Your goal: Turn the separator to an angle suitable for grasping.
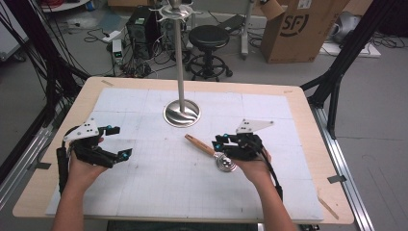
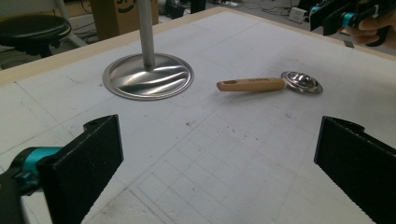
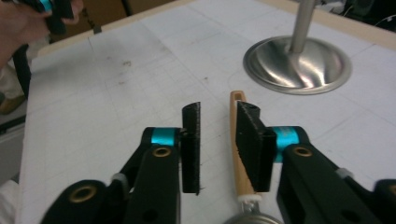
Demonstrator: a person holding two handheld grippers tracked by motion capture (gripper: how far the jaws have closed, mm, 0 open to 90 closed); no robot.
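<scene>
— Spoon first: where is it?
— It lies flat on the white mat, a bit right of the middle in the high view. Its wooden handle points to the upper left, toward the shiny round base of the pole. Its metal bowl is at the lower right.
— What is the right gripper doing?
— It hangs just above the spoon. In the right gripper view its jaws are a little apart, and the handle runs along the inside of the right jaw. I think nothing is pinched, but the view is tight there.
— And the left gripper?
— It sits at the left of the high view, far from the spoon. Its jaws are spread wide with only bare mat between them.
— Is the pole near the spoon?
— Near, but not touching. The base sits up and to the left of the handle tip.
</scene>
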